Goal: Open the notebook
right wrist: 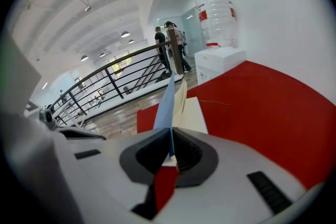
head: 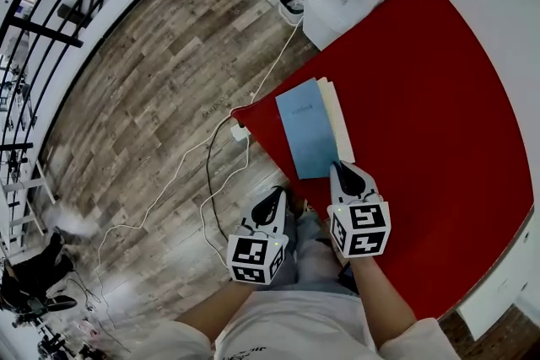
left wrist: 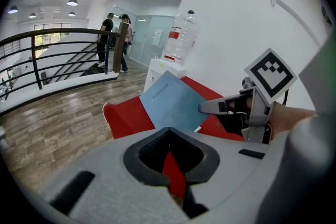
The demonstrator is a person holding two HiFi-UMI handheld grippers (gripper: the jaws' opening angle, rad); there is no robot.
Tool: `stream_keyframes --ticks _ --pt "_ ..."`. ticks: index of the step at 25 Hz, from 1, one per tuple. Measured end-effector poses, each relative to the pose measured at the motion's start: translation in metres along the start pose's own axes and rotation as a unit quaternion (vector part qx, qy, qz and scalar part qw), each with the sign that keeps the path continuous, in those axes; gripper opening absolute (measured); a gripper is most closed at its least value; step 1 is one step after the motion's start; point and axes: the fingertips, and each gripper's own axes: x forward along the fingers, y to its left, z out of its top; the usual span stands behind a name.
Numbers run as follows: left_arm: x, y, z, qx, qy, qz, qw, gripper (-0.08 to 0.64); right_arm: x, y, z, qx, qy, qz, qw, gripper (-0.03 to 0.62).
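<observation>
— Notebook lies close to the corner of the red tabletop, and the right hand-held gripper is clenched on the near edge of its blue cover, which stands tilted up off the cream pages. What worries you?
— That pinch is thin, only the very edge. If the cover swings over on that hold, I think it may slip out and flop down, or crease at the jaws
— And the left hand-held gripper?
— Closed on nothing, hanging off the tabletop's edge above the floor, apart from the book. So nothing pins the pages down. The whole notebook could drag along with the cover and slide toward that corner, maybe off it
— One loose leaf stands up beside the cover too
— Yes, it could ride along, so the book might open at the wrong place, or the leaf could fold under. A pull that is too quick or too steep would cause most of this
</observation>
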Motion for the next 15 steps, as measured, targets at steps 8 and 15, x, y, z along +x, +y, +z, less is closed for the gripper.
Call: stream_keyframes --ticks 8,15 --pt "-0.029 0.022 -0.004 -0.022 -0.019 0.030 0.9991 0.006 -0.009 0.076 0.019 -0.101 -0.016 0.023 0.994 0.018" --pt "-0.053 0.052 -0.021 -0.049 -0.022 0.069 0.9962 0.007 0.017 0.138 0.015 -0.173 -0.005 0.067 0.983 0.018"
